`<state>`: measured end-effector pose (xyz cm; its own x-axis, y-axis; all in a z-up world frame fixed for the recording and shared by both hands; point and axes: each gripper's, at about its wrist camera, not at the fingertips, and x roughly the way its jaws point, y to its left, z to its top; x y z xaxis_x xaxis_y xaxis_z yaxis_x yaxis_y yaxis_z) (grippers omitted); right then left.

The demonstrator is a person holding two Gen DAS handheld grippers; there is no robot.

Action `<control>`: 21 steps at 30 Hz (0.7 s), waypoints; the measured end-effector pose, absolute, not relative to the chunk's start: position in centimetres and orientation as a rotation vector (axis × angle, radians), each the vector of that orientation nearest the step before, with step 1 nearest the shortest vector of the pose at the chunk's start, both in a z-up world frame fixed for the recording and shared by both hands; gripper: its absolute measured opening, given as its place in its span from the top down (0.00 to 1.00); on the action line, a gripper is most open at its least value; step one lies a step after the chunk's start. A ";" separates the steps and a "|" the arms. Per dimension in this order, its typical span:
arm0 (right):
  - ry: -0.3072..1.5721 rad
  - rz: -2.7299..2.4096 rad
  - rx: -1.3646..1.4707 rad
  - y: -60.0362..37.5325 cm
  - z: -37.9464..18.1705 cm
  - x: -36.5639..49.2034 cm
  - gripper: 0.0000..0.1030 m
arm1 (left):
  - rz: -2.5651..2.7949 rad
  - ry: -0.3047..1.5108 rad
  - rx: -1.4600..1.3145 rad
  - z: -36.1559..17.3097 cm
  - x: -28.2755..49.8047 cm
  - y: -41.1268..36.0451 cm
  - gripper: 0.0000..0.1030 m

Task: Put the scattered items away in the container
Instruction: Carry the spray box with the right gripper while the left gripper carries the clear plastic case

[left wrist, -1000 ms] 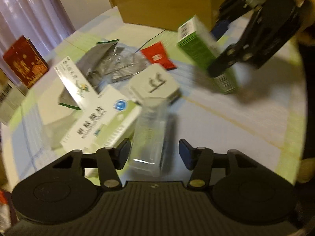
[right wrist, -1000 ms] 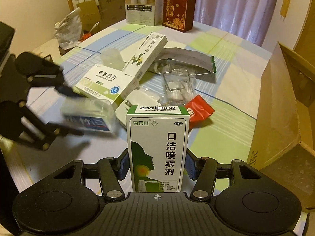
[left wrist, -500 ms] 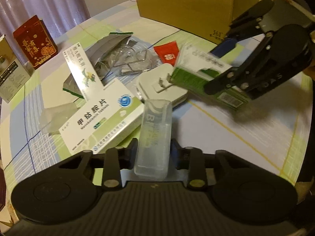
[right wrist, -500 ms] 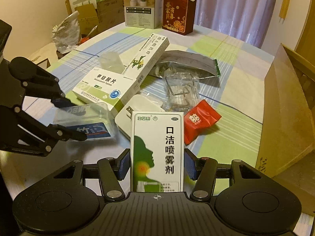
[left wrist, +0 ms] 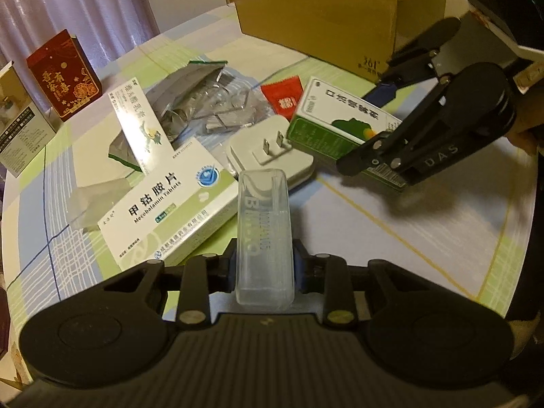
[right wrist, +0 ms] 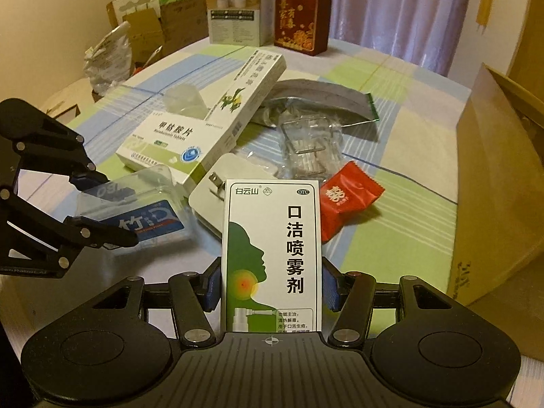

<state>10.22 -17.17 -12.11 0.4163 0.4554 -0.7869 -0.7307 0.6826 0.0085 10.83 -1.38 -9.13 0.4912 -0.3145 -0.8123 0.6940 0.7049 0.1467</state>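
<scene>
- Left gripper: jaws clamped on the clear plastic case, gripped across its narrow sides near the rear end. Long axis runs straight out at 12 o'clock, so it should drop into the box lengthwise.
- Right gripper: jaws closed on the green-and-white spray box, pads on the two long edges, printed face up toward the camera. Flat, centred hold; looks stable enough for a carry.
- Both claws are loaded, so the step in hand reads as transport to the container, not another pick.
- From the left wrist view, the white plug adapter lies just beyond the case tip at 12, prongs up. The white tablet box sits at 10, with a long narrow carton leaning across it.
- Further out at 11–12: silver foil pouch and crinkled clear packaging, touching. Red sachet at 12–1, beside the spray box.
- Container: cardboard box at 12–1, far table edge, top open. Inside not visible in either view; can't tell what's in it.
- Red gift box and a white product box stand at 10, well apart from the clutter; likely not part of the job.
</scene>
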 end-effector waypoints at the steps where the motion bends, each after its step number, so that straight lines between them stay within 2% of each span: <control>1: 0.851 0.763 -0.360 -17.4 -11.6 10.1 0.43 | -0.640 0.848 0.494 -8.8 10.8 -1.3 0.75; 10: 0.771 0.705 -0.299 -21.3 -5.1 9.6 0.43 | -0.622 0.747 0.487 -4.9 11.4 -3.4 0.75; 21: 0.678 0.534 -0.260 -29.2 2.9 13.6 0.43 | -0.683 0.622 0.464 0.5 13.9 -11.8 0.75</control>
<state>13.62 -29.23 2.86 0.6523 0.3819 -0.6547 -0.5467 0.8354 -0.0574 13.89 -11.82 0.52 0.6103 -0.4354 -0.6618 0.6994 0.6885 0.1920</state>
